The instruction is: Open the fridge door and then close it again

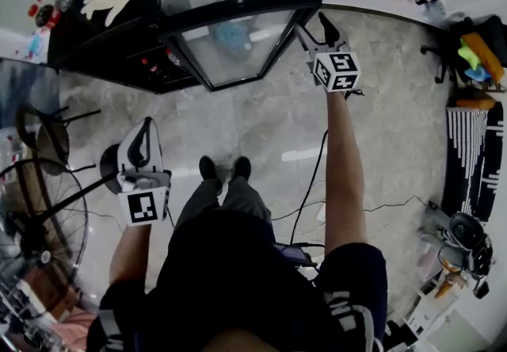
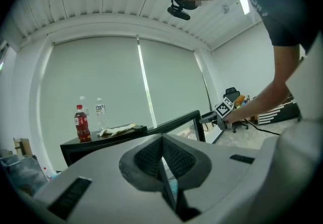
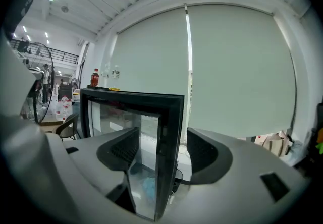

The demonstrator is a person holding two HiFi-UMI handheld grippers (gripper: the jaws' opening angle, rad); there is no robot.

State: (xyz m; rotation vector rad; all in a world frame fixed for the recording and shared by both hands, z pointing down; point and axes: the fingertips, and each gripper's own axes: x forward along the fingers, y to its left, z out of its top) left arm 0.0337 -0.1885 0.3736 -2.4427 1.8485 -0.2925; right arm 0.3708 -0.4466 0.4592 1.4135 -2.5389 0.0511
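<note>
Straddling fridge door (image 3: 169, 117) edge: right tongs (image 3: 161, 151) (apart).

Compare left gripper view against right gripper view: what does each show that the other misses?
Left gripper view only: the left gripper, jaws together and empty; the person's arm holding the right gripper at the fridge door's free edge. Right gripper view only: that gripper's jaws apart with the door's edge between them; a fan at far left. Both: the open glass door, the red bottle on the fridge, the pale blinds behind.
</note>
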